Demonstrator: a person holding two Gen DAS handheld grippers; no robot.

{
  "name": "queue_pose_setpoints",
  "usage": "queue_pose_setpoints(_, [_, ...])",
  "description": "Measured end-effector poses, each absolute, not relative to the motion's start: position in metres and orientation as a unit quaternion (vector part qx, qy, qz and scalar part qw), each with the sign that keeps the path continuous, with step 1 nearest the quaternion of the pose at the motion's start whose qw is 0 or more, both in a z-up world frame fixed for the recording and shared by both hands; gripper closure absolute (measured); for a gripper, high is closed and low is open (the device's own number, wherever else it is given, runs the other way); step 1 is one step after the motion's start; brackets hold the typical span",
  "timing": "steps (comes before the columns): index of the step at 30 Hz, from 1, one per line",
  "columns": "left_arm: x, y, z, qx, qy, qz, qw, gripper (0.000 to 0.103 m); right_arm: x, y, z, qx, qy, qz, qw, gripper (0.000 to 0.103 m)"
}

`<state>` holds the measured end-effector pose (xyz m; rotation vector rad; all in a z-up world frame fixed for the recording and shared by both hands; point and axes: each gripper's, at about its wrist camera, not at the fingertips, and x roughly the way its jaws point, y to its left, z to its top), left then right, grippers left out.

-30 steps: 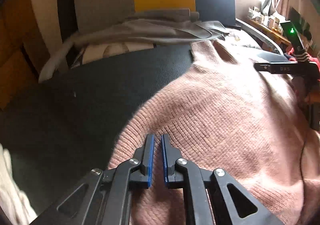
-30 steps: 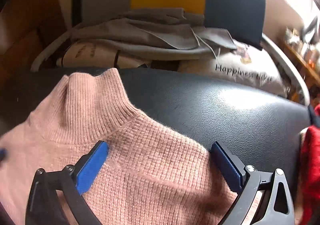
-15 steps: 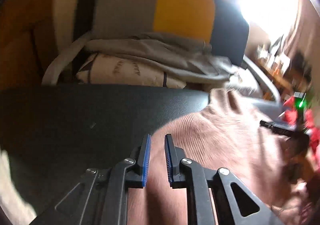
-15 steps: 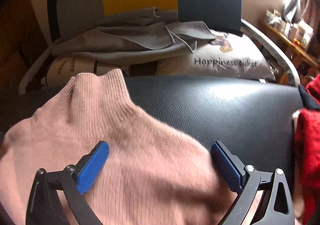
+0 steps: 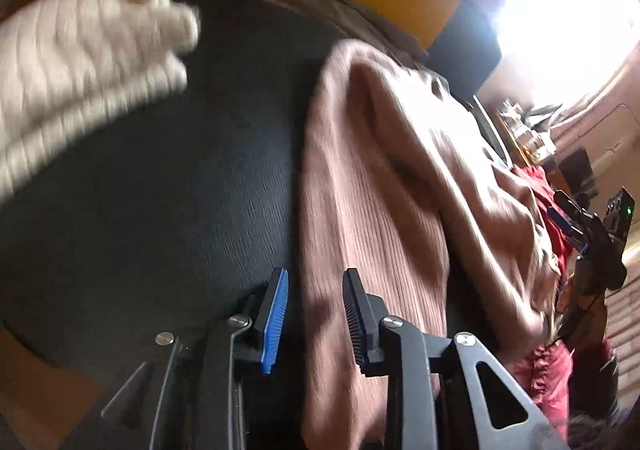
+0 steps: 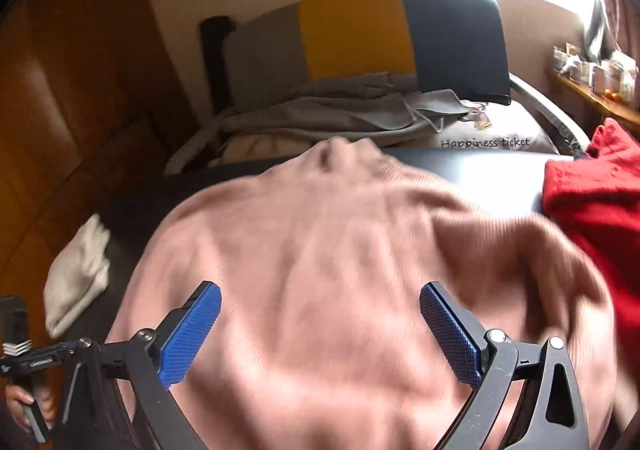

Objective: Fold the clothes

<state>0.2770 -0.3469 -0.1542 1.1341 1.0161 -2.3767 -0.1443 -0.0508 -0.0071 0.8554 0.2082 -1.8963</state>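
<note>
A pink knit sweater (image 6: 340,258) lies rumpled on a black leather surface (image 5: 180,190), its collar pointing away from me. My left gripper (image 5: 316,272) is at the sweater's (image 5: 380,190) left edge. Its jaws stand partly open and the hem edge runs between them without being pinched. My right gripper (image 6: 320,290) hovers wide open over the middle of the sweater, nothing between its blue pads (image 6: 192,330). Both views are motion-blurred. The right gripper's body (image 5: 576,226) shows at the far right of the left wrist view.
A cream knit garment (image 5: 80,70) lies on the surface left of the sweater. A red garment (image 6: 592,194) sits at its right. Behind are a grey-yellow-dark cushion (image 6: 356,30), grey cloth (image 6: 328,114) and a printed pillow (image 6: 488,138). A hand (image 6: 20,402) holds the left gripper's handle.
The left gripper's jaws have widened from nearly shut and it has swung to the sweater's left edge, tilting. The right gripper has pulled back and stays wide open. The sweater is more bunched.
</note>
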Motion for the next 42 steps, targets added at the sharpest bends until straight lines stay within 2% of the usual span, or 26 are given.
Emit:
queue_pose_setpoints(3, [0.272, -0.322, -0.149, 0.409, 0.297, -0.847, 0.168, 0.063, -0.110, -0.028, -0.015, 0.352, 0.085, -0.784, 0.504, 0.002])
queue_pose_setpoints(5, [0.260, -0.311, -0.149, 0.418, 0.264, -0.852, 0.173, 0.050, -0.093, -0.014, -0.023, 0.361, 0.085, -0.781, 0.502, 0.002])
queue_pose_setpoints(7, [0.251, -0.303, -0.148, 0.428, 0.242, -0.853, 0.174, 0.053, -0.079, -0.001, -0.030, 0.367, 0.089, -0.782, 0.496, 0.002])
queue_pose_setpoints(9, [0.242, -0.296, -0.147, 0.438, 0.220, -0.854, 0.174, 0.090, -0.071, 0.008, -0.037, 0.372, 0.102, -0.782, 0.490, 0.002])
queue_pose_setpoints(10, [0.237, -0.293, -0.146, 0.442, 0.210, -0.854, 0.175, 0.095, -0.067, 0.012, -0.040, 0.374, 0.109, -0.781, 0.487, 0.001])
queue_pose_setpoints(14, [0.254, -0.342, -0.103, 0.373, 0.265, -0.864, 0.210, 0.095, -0.064, 0.015, -0.063, 0.432, 0.143, -0.752, 0.477, 0.000])
queue_pose_setpoints(17, [0.274, -0.376, -0.059, 0.325, 0.255, -0.876, 0.249, 0.095, -0.057, 0.017, -0.077, 0.470, 0.129, -0.717, 0.497, 0.000])
queue_pose_setpoints(22, [0.286, -0.434, -0.015, 0.301, 0.219, -0.873, 0.314, 0.095, -0.038, 0.005, -0.083, 0.462, 0.158, -0.716, 0.500, 0.000])
queue_pose_setpoints(26, [0.279, -0.492, -0.006, 0.334, 0.190, -0.847, 0.368, 0.094, -0.033, -0.007, -0.082, 0.461, 0.178, -0.711, 0.500, 0.000])
queue_pose_setpoints(28, [0.278, -0.518, -0.012, 0.359, 0.198, -0.822, 0.395, 0.087, -0.031, -0.011, -0.082, 0.460, 0.186, -0.709, 0.501, 0.000])
queue_pose_setpoints(30, [0.272, -0.545, -0.026, 0.383, 0.219, -0.795, 0.416, 0.085, -0.029, -0.012, -0.082, 0.458, 0.194, -0.707, 0.503, 0.000])
queue_pose_setpoints(36, [0.294, -0.546, -0.015, 0.315, 0.229, -0.793, 0.468, 0.082, -0.029, -0.015, -0.083, 0.446, 0.221, -0.709, 0.500, 0.000])
queue_pose_setpoints(39, [0.313, -0.513, -0.008, 0.260, 0.256, -0.828, 0.426, 0.078, -0.029, -0.011, -0.076, 0.435, 0.217, -0.710, 0.509, 0.000])
queue_pose_setpoints(42, [0.310, -0.466, -0.043, 0.275, 0.314, -0.849, 0.325, 0.074, -0.021, -0.013, -0.070, 0.409, 0.224, -0.708, 0.530, 0.000])
